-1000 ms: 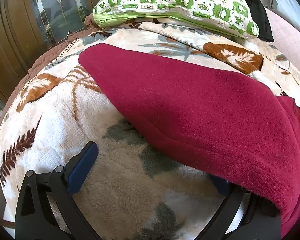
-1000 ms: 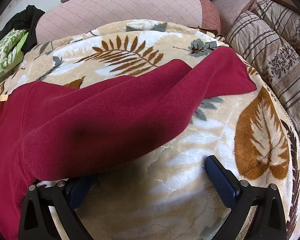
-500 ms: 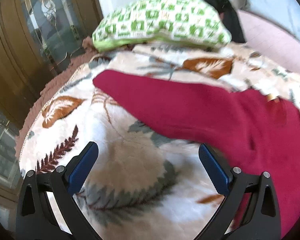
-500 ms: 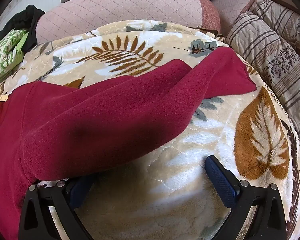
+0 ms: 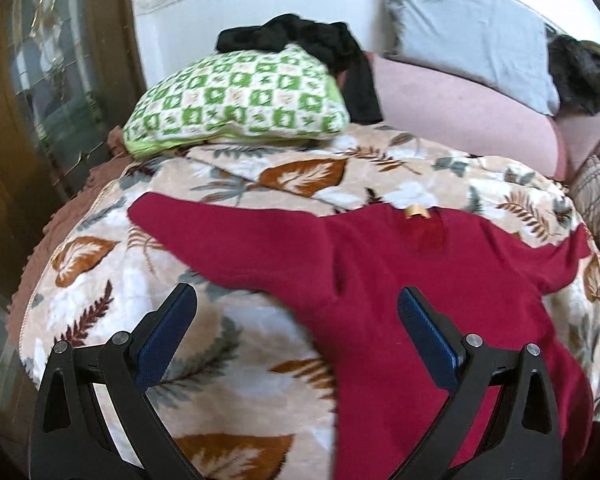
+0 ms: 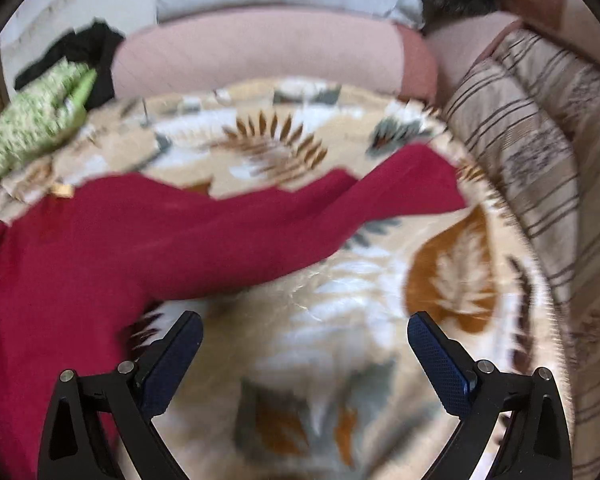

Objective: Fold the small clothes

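Observation:
A dark red long-sleeved sweater point(image 5: 400, 280) lies flat on a leaf-patterned fleece blanket point(image 5: 260, 344), sleeves spread left and right, a small tan label at the neck. My left gripper point(image 5: 296, 312) is open and empty, raised above the blanket by the sweater's left sleeve and body. The sweater also shows in the right wrist view point(image 6: 140, 240), its right sleeve stretching toward the blanket's right edge. My right gripper point(image 6: 304, 336) is open and empty, raised above the blanket point(image 6: 340, 320) below that sleeve. The right wrist view is blurred.
A green-and-white patterned pillow point(image 5: 236, 104) with a black garment point(image 5: 320, 44) behind it lies at the back left. A pink quilted cushion point(image 5: 460, 120) and grey pillow point(image 5: 468, 32) line the back. A striped cushion point(image 6: 540, 160) stands at the right. A wooden glass-paned door point(image 5: 40, 80) is at left.
Both grippers have lifted and pulled back from the sweater's sleeves; the left one rose first, the right in the last half second. Each inner finger, earlier under the fabric edge, is now clear.

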